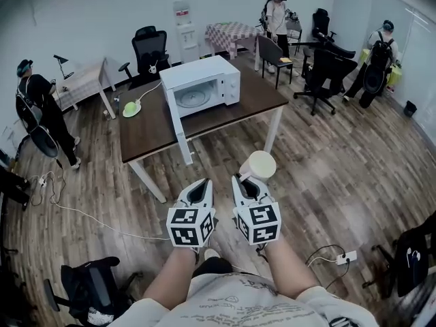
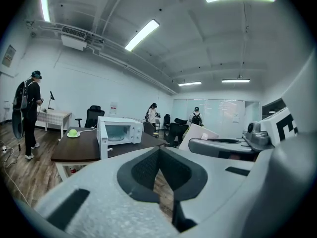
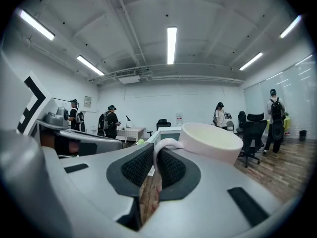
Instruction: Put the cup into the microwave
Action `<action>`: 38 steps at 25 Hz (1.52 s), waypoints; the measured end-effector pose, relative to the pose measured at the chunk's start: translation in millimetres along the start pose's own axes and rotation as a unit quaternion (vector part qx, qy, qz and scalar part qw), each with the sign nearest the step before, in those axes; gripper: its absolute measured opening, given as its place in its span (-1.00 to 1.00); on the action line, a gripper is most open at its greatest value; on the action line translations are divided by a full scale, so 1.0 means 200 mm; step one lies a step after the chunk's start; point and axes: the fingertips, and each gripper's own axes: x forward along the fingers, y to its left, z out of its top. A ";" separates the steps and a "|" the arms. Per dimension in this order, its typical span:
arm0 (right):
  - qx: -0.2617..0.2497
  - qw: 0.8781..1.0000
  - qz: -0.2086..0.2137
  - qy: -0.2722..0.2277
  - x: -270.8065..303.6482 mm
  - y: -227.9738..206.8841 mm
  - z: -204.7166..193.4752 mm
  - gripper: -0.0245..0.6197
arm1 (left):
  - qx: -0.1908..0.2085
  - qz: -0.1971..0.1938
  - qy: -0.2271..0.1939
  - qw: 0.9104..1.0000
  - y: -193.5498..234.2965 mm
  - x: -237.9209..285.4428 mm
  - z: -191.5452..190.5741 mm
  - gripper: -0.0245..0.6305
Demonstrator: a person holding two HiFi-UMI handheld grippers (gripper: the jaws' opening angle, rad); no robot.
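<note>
Cup (image 3: 210,142): white, rigid, likely ceramic, light but breakable. My right gripper (image 1: 243,180) clamps its handle only, well short of the open microwave (image 1: 204,90), so it may swing. Left gripper (image 1: 199,186): closed, empty.

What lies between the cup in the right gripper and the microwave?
In the head view, only a strip of wood floor and bare tabletop separate the cup, held by the right gripper, from the microwave. Its door is open.
</note>
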 end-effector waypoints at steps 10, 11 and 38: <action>-0.007 1.000 -0.006 0.003 0.26 -0.16 0.00 -0.81 | -0.007 -0.011 -0.004 1.000 0.12 0.30 0.04 -0.88; -0.008 1.000 -0.005 0.002 0.30 -0.18 0.01 -0.81 | -0.007 -0.013 -0.005 1.000 0.13 0.34 0.06 -0.88; -0.030 0.999 0.038 -0.004 1.40 -0.39 0.18 -0.81 | -0.010 0.002 -0.016 1.000 0.78 1.18 0.37 -0.88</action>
